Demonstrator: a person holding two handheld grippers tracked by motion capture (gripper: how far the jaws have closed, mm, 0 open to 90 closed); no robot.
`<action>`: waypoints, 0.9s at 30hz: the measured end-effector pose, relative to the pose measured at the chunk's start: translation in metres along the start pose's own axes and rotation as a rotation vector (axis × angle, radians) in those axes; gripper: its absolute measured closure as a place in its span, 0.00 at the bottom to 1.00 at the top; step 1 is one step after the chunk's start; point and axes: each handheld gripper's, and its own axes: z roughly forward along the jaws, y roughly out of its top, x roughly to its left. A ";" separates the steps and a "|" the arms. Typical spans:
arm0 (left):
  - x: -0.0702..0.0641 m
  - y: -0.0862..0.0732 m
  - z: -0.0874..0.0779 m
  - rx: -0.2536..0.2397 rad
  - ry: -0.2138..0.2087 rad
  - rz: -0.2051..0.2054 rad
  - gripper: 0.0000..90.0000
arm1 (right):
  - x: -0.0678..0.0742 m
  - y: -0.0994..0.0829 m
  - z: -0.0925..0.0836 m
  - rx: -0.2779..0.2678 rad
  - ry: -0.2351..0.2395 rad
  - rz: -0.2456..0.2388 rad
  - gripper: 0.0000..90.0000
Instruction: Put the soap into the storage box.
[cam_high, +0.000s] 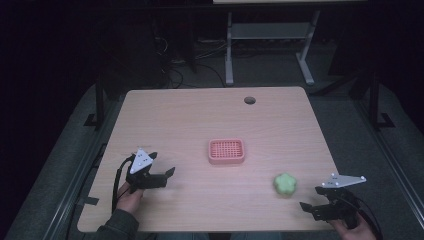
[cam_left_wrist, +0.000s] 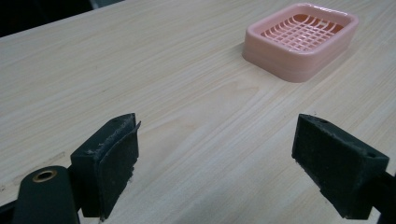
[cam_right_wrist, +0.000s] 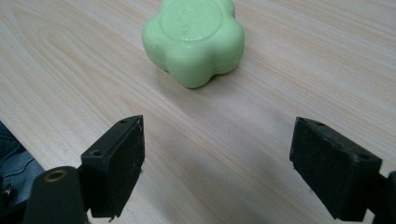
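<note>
A pink slotted soap dish (cam_high: 227, 151) sits near the middle of the wooden table (cam_high: 200, 120); the left gripper view has the dish (cam_left_wrist: 301, 39) at its upper right. A green flower-shaped soap (cam_high: 285, 184) lies at the front right, and the soap (cam_right_wrist: 194, 39) is just ahead of the jaws in the right gripper view. My left gripper (cam_high: 163, 174) is open at the front left, well left of the dish, with its jaws (cam_left_wrist: 215, 163) wide over bare wood. My right gripper (cam_high: 311, 199) is open at the front right corner, a short way from the soap, holding nothing (cam_right_wrist: 217, 163).
A round cable hole (cam_high: 249, 100) is in the table's far side. Beyond the table stand a white desk frame (cam_high: 270, 45) and cables on a dark floor. Bare wood lies between dish, soap and both grippers.
</note>
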 end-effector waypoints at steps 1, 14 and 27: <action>0.000 0.000 0.000 0.001 0.000 -0.001 0.16 | 0.000 0.000 0.000 -0.003 -0.002 -0.002 0.20; 0.001 -0.001 -0.004 -0.010 -0.006 0.005 0.16 | 0.010 0.012 0.003 0.024 -0.025 -0.044 0.19; 0.003 -0.003 -0.005 -0.004 0.010 -0.007 0.16 | 0.019 0.037 0.005 0.072 0.002 -0.094 0.17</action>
